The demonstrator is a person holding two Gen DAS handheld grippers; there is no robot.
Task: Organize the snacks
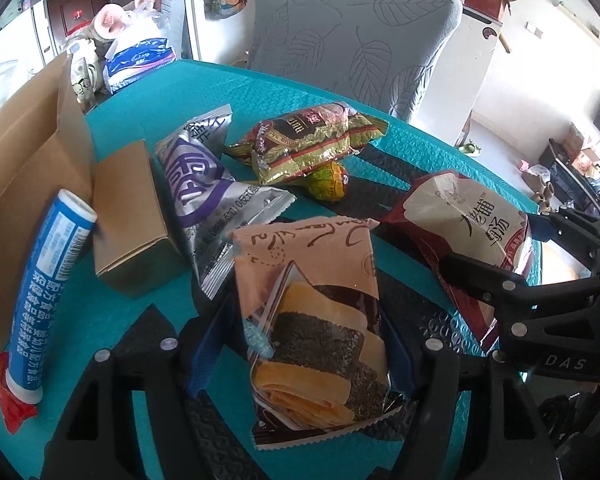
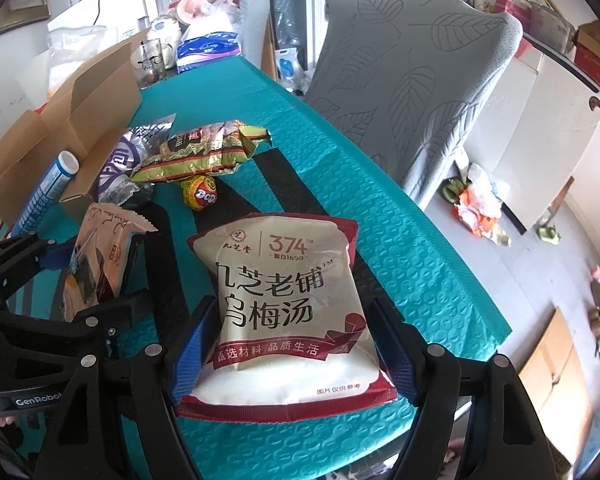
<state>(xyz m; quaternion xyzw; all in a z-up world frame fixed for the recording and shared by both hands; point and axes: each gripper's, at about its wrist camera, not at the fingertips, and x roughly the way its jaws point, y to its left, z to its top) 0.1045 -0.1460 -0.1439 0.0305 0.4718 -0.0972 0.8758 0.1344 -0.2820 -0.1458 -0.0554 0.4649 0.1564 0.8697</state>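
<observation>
Early stage, I'd judge: snacks lie loose on the teal table, only a blue tube leaning in the open cardboard box at 9 o'clock. Left gripper straddles the orange cake pack, a gap on the left side, so jaws released. Right gripper brackets the white-and-red pouch, pads at its edges; whether they squeeze, cannot tell. Silver-purple packet, gold-red bag and a small round candy wait toward 12 o'clock, unsorted. Wrappers crinkly, glossy, soft.
</observation>
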